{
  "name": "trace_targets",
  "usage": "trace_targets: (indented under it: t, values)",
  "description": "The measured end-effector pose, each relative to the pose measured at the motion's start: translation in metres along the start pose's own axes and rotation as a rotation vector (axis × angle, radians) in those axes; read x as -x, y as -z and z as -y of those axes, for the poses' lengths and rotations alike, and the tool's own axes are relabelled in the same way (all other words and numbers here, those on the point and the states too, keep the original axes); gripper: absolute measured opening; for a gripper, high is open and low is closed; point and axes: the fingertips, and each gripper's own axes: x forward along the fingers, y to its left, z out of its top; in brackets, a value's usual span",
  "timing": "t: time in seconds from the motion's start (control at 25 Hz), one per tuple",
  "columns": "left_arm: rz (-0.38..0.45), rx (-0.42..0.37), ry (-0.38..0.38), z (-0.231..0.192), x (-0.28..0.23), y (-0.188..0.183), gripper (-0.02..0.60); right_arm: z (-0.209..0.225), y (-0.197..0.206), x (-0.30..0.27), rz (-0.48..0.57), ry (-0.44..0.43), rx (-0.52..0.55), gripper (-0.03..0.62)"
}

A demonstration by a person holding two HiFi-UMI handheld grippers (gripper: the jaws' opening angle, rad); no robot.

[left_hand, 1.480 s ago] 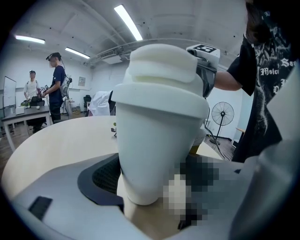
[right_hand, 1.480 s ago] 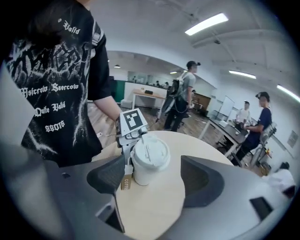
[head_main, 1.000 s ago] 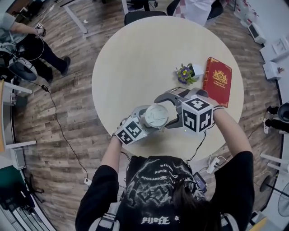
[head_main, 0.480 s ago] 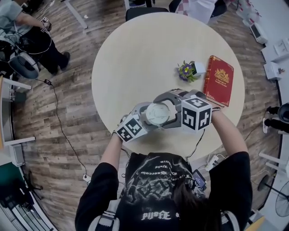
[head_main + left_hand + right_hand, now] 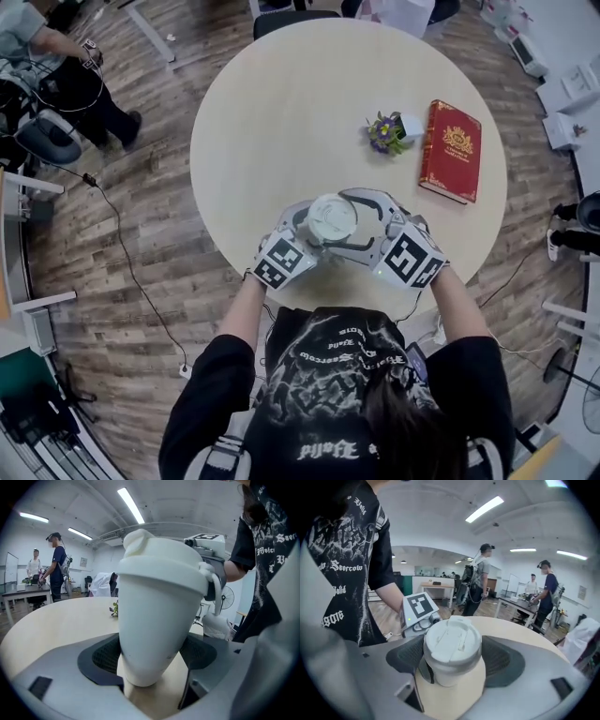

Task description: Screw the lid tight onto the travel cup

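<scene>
Cup (image 5: 154, 634) was held upright near 6 o'clock on the surface (image 5: 281, 112), its body clamped by the left claw (image 5: 152, 653) from 8 o'clock. Its lid (image 5: 452, 641) was clamped by the right claw (image 5: 452, 660) from 4 o'clock, ready for twisting about that axis.

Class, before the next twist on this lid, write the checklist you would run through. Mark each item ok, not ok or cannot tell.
1. Jaws of the left gripper clamp the lower body of the travel cup: ok.
2. Jaws of the right gripper are closed on the sides of the lid: ok.
3. The lid sits evenly on the cup, with no gap showing at the rim: ok.
4. The lid is screwed fully tight: cannot tell.
5. The red book and the flowers lie apart from both grippers, out of the way of a turn: ok.
</scene>
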Motion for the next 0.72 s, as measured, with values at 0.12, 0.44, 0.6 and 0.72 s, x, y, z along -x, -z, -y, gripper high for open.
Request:
trace_targets:
  t: [0.12, 0.44, 0.6, 0.72]
  values:
    - [0.013, 0.022, -0.039, 0.0003, 0.0006, 0.0004, 0.407, -0.0009, 0.0004, 0.0024, 0.068, 0.123, -0.097, 0.393]
    - [0.022, 0.049, -0.106, 0.0001, 0.002, 0.0015, 0.407, -0.0009, 0.0004, 0.0054, 0.147, 0.431, -0.263, 0.391]
    - [0.032, 0.067, -0.143, 0.0001, 0.0032, 0.0005, 0.407, -0.0005, -0.0007, 0.0066, 0.17, 0.516, -0.324, 0.393]
    - [0.045, 0.07, -0.155, 0.0005, 0.0029, 0.0004, 0.407, -0.0002, -0.0001, 0.0074, 0.174, 0.55, -0.347, 0.393]
